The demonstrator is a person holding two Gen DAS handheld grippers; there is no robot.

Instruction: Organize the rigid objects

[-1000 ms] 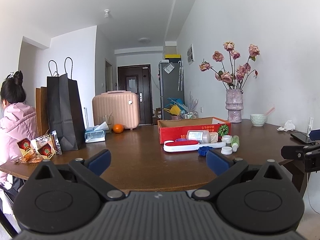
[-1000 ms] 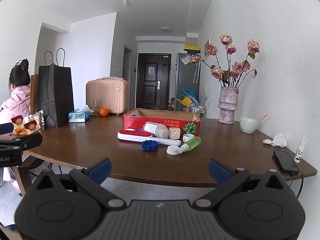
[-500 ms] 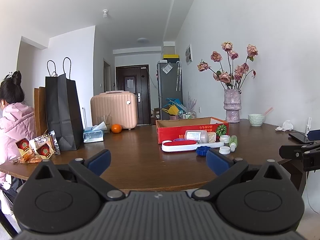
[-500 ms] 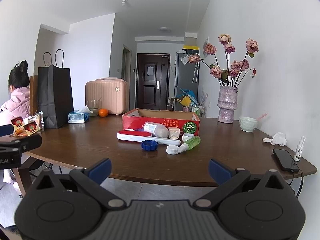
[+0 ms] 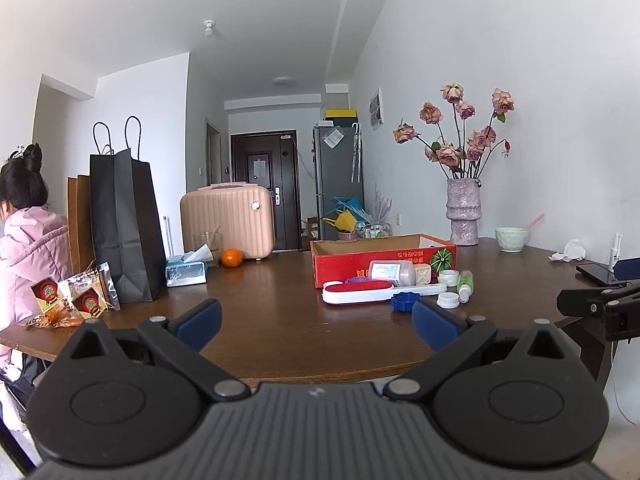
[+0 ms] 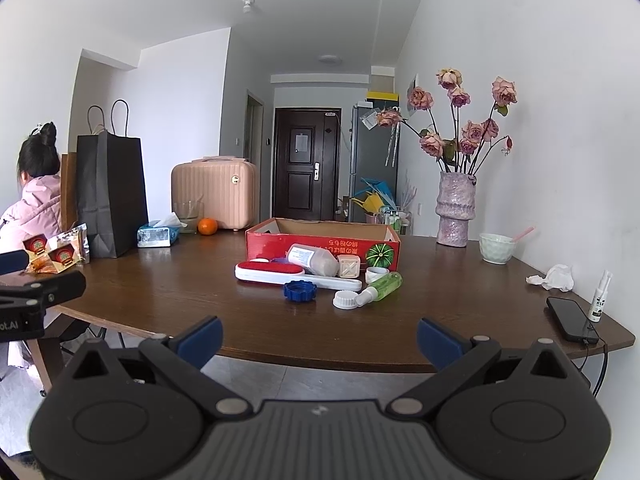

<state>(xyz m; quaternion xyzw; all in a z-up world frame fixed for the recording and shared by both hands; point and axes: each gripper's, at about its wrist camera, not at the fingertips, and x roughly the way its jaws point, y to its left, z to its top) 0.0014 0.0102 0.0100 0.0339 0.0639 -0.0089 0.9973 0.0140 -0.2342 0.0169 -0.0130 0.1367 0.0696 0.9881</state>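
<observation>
Both tools are held off the near edge of the counter, each with its blue-padded fingers spread wide apart and nothing between them: the left tool and the right tool are empty and well short of any object.

From the right tool outward, at about 12 o'clock on the brown counter, lies the cluster still to be sorted. Nearest is a blue ridged cap, with a white cap just beside it at 1 o'clock and a green bottle lying on its side. Behind them rests a long white-and-red brush, then a pale tipped-over bottle, a small cream cube and a small white jar.

Beyond all of these, at 12 o'clock, sits the red cardboard box, open-topped. From these low views its inside is hidden, so whether it holds anything cannot be told.

Judging by this, the organizing has hardly begun: every loose item seen sits outside the box, nothing is gripped, and all of it remains to be picked up and put away.
</observation>
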